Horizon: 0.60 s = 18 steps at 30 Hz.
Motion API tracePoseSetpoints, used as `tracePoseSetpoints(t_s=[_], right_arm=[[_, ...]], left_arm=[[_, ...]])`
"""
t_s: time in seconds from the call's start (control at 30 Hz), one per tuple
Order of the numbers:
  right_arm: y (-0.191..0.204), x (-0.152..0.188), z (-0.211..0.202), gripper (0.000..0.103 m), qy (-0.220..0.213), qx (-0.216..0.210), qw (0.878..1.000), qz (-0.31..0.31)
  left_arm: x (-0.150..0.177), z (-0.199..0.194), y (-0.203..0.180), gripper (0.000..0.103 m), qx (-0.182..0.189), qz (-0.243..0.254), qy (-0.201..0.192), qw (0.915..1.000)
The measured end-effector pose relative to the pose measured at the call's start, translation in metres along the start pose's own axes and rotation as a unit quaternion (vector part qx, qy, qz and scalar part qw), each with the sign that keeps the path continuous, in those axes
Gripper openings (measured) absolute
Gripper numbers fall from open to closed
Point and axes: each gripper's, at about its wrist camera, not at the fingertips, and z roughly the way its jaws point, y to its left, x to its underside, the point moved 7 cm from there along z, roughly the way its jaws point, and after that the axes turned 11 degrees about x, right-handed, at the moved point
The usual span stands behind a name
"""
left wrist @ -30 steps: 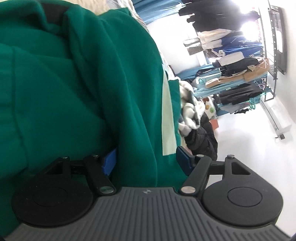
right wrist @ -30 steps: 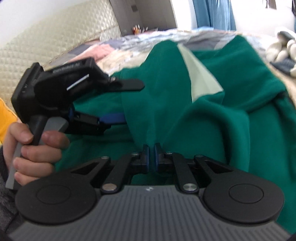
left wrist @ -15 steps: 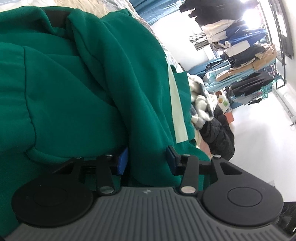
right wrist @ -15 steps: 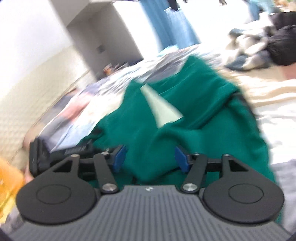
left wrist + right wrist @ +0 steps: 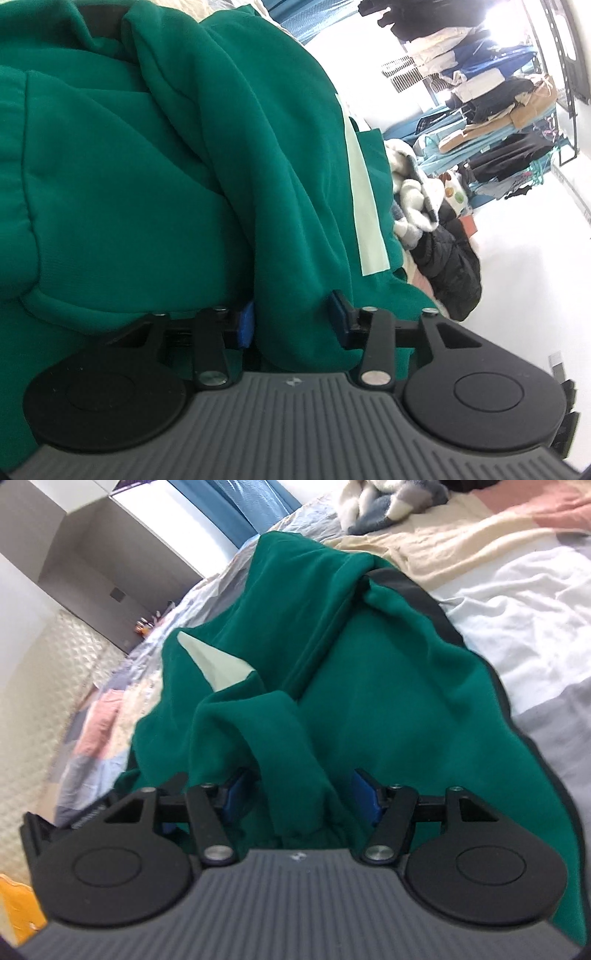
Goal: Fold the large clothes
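Note:
A large green sweatshirt (image 5: 147, 192) with a pale mint panel (image 5: 364, 206) lies bunched on the bed; it also shows in the right wrist view (image 5: 388, 686), with the mint panel (image 5: 218, 664) toward its far left. My left gripper (image 5: 291, 321) is open, its blue pads on either side of a thick fold of the green fabric. My right gripper (image 5: 299, 797) is open, with a green fold lying between its pads. The left gripper's body (image 5: 55, 823) shows just behind the right one's left finger.
The bed (image 5: 517, 602) has a patchwork cover in white, cream, pink and grey. A fluffy white and grey heap (image 5: 413, 199) and a black jacket (image 5: 450, 258) lie at its far end. A clothes rack (image 5: 498, 110) stands across the room. A quilted headboard (image 5: 44, 686) is at left.
My right gripper opened from shut and swung round over the sweatshirt, a fold now between its pads. My left gripper's jaws have narrowed around the green fold.

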Motion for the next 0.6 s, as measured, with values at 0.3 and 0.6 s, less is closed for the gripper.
tracePoseSetpoints(t_s=[0.3, 0.6], right_arm=[[0.012, -0.024, -0.05, 0.012, -0.053, -0.085, 0.994, 0.04], [-0.014, -0.046, -0.06, 0.01, -0.067, -0.082, 0.991, 0.082]], left_arm=[[-0.01, -0.019, -0.017, 0.007, -0.003, 0.026, -0.042, 0.9988], [-0.019, -0.028, -0.031, 0.007, 0.046, 0.012, -0.051, 0.9976]])
